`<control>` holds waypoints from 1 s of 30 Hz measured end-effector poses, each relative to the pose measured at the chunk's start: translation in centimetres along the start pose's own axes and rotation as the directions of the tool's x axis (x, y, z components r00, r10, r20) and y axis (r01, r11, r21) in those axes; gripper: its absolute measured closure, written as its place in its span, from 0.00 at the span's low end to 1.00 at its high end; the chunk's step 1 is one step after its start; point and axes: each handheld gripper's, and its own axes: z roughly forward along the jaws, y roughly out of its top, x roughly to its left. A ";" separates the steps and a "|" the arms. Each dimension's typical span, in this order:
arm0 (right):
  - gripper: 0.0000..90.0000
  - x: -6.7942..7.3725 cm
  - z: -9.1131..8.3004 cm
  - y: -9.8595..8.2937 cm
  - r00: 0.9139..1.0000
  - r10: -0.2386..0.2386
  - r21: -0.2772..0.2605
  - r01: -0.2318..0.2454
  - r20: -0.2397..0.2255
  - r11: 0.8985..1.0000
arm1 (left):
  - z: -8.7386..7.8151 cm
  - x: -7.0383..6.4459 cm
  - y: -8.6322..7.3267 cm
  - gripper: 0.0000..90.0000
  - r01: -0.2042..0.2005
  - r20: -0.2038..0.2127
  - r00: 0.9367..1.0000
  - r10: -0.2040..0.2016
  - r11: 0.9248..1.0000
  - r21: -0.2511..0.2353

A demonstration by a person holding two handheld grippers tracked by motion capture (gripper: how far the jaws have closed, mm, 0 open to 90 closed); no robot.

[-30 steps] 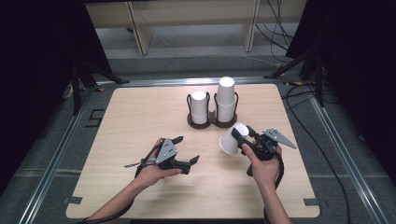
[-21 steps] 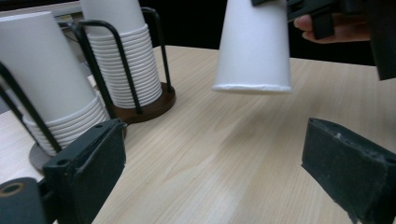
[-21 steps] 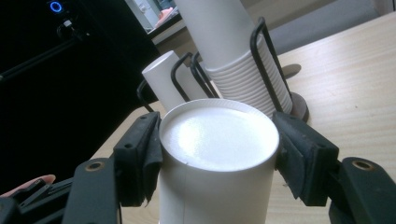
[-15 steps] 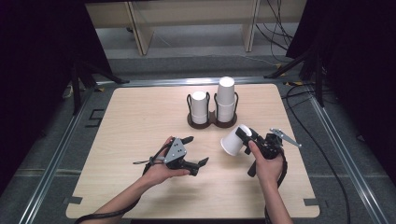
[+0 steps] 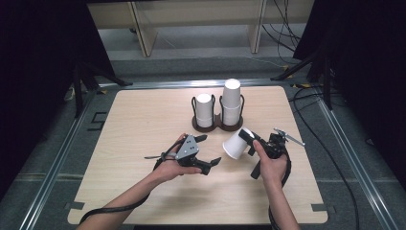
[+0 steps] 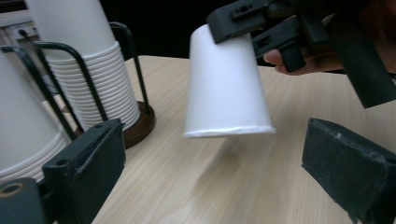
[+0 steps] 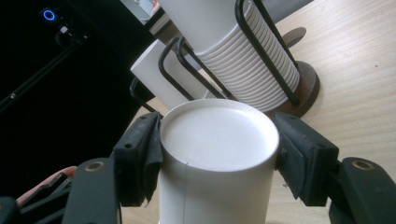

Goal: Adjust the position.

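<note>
Between the right hand-held gripper's (image 7: 219, 154) clenched jaws, a paper cup (image 7: 217, 163), base-first.

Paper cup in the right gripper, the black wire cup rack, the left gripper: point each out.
paper cup (image 6: 227, 88), left gripper view, side wall.
cup rack (image 5: 218, 126), high view, brown base.
left gripper (image 5: 209, 149), high view, between its fingers.

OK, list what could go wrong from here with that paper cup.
1. The right gripper pinches the paper cup near its closed base, with the cup held tilted above the table. Thin paper could crush or slip out of the jaws.
2. The left gripper is open and close to the cup's open rim; a mistimed closing might dent it.
3. The cup holder with its cup stacks stands just behind; a swing could knock it.
</note>
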 end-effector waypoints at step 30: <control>0.40 0.5 1.3 1.2 0.996 0.085 -0.006 -0.085 -0.030 0.996 | 3.4 0.4 -0.2 0.09 -0.062 -0.001 0.998 0.062 0.998 0.009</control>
